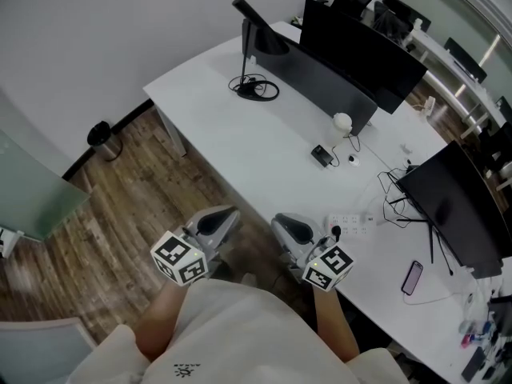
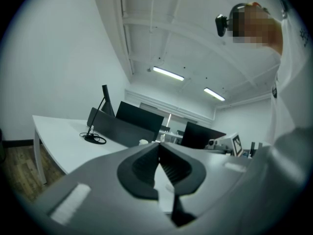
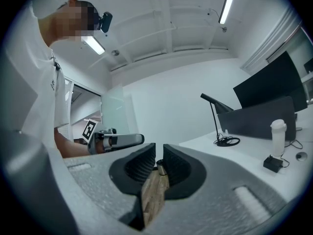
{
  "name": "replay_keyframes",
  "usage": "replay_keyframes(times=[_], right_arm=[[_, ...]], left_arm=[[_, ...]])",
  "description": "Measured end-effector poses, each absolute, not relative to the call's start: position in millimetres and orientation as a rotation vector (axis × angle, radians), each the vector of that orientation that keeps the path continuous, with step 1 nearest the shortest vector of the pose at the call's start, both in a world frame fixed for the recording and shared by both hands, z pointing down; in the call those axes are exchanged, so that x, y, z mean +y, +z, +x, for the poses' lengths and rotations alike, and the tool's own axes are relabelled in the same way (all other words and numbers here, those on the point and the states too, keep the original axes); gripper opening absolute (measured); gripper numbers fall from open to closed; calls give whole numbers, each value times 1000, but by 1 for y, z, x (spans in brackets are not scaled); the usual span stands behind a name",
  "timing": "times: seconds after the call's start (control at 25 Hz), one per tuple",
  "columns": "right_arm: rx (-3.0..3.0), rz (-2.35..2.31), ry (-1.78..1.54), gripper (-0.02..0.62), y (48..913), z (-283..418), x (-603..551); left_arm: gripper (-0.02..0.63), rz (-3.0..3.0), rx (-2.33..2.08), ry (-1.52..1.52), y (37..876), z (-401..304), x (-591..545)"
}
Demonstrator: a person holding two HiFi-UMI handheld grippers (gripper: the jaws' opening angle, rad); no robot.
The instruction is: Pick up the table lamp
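The black table lamp (image 1: 248,38) stands at the far left corner of the white desk (image 1: 240,134), with a cable coiled round its round base (image 1: 256,88). It also shows in the left gripper view as the lamp (image 2: 103,106), and in the right gripper view as the lamp (image 3: 217,116). My left gripper (image 1: 228,214) hangs over the wooden floor just off the desk's near edge, shut and empty. The right gripper (image 1: 284,224) is beside it at the desk edge, its jaws closed to a thin slit with nothing between them. Both are far from the lamp.
A black divider panel (image 1: 320,78) and dark monitors (image 1: 456,206) run along the desk. A white round bottle (image 1: 342,122), a small black box (image 1: 322,155), a power strip (image 1: 352,224) and a phone (image 1: 412,277) lie on it. A bin (image 1: 104,140) stands by the wall.
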State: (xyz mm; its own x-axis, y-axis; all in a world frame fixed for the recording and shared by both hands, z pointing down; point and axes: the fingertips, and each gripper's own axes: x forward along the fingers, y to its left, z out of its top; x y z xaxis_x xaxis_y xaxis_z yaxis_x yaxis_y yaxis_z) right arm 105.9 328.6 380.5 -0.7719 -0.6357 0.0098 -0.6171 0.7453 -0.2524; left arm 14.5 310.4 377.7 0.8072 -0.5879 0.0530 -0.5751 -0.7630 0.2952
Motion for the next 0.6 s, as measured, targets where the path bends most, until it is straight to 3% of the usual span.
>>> replay_keyframes(times=[0.6], right_arm=[[2876, -1037, -379, 46, 385, 98, 307]], left_arm=[[-4, 2688, -934, -68, 383, -4, 282]])
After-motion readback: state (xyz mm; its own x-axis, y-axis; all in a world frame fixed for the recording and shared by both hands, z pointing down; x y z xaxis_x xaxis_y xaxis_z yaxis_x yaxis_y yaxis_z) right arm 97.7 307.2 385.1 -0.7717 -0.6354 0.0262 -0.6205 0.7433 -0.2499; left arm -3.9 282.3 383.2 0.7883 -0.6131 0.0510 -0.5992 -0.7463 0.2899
